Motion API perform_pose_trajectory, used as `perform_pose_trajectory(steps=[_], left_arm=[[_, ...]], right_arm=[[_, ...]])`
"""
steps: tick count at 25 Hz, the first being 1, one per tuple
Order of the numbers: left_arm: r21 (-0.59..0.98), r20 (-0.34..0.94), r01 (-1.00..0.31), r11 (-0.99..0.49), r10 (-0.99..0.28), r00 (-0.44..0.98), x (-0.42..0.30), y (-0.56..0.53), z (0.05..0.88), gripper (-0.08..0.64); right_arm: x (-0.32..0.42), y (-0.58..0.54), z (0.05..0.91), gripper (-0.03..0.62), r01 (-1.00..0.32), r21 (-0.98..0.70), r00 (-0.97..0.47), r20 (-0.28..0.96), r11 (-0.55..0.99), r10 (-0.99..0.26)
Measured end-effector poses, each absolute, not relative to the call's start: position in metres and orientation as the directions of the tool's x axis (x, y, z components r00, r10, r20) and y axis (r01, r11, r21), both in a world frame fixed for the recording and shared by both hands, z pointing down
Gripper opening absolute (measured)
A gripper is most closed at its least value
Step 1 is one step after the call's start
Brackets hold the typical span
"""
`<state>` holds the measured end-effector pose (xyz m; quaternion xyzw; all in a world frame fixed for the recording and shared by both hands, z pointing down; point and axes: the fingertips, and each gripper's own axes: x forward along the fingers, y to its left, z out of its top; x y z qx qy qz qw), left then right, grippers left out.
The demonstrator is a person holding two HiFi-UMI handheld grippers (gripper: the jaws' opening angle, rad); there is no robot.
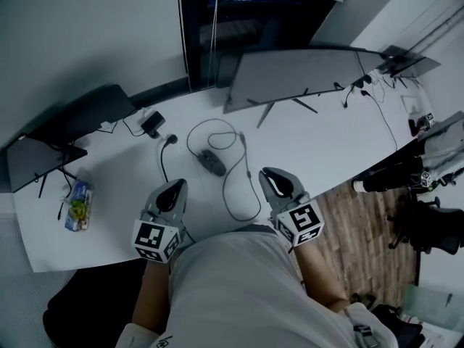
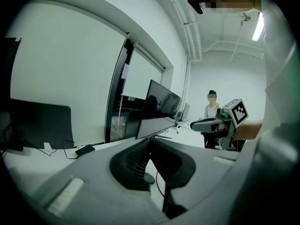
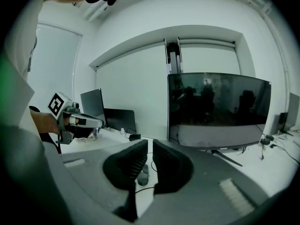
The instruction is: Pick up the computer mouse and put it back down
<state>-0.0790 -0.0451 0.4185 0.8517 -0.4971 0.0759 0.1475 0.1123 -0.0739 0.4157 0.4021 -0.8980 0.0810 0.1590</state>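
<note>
The dark computer mouse (image 1: 212,162) lies on the white desk (image 1: 326,143), its cable (image 1: 243,194) looping around it. Both grippers hover near the desk's front edge, short of the mouse and apart from it. My left gripper (image 1: 176,186) is to the mouse's lower left and my right gripper (image 1: 270,173) to its lower right. Each is shut with nothing held. In the left gripper view the mouse (image 2: 148,177) shows low behind the closed jaws, with the right gripper (image 2: 206,124) off to the side. In the right gripper view the mouse (image 3: 143,177) sits beyond the narrow slit, and the left gripper (image 3: 89,122) is at left.
A wide monitor (image 1: 304,75) stands at the back of the desk, and a dark screen (image 1: 80,114) at the left. A power adapter (image 1: 152,124) and a snack packet (image 1: 77,205) lie on the left part. An office chair (image 1: 428,227) stands off the right edge. A person (image 2: 212,111) stands far behind.
</note>
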Motion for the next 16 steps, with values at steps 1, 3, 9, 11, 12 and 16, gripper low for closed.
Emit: perform_pose_trajectory(steps=[1,3,9,11,12,16], left_arm=[[0.175,0.276,-0.868,-0.464,-0.824,0.496,-0.0789,-0.0456,0.4187,0.009],[0.175,0.273,-0.866,-0.468,-0.822,0.5,-0.0784,-0.0463,0.4187,0.009],[0.179,0.267,-0.859,-0.479,-0.817,0.511,-0.0764,-0.0472,0.4178,0.009],[0.179,0.267,-0.858,-0.481,-0.816,0.513,-0.0766,-0.0471,0.4179,0.009],[0.179,0.267,-0.858,-0.482,-0.815,0.514,-0.0764,-0.0471,0.4178,0.009],[0.18,0.266,-0.857,-0.483,-0.815,0.515,-0.0749,-0.0472,0.4177,0.009]], right_arm=[[0.1127,-0.0738,0.4163,0.034,-0.751,-0.019,-0.622,0.355,0.66,-0.698],[0.1134,-0.0737,0.4167,0.034,-0.756,-0.02,-0.615,0.361,0.654,-0.701],[0.1136,-0.0731,0.4146,0.034,-0.76,-0.005,-0.608,0.357,0.649,-0.709],[0.1135,-0.073,0.4148,0.034,-0.762,-0.004,-0.605,0.359,0.648,-0.71],[0.1141,-0.0728,0.4154,0.034,-0.764,-0.005,-0.603,0.362,0.645,-0.711],[0.1181,-0.072,0.4191,0.034,-0.773,-0.013,-0.592,0.375,0.635,-0.713]])
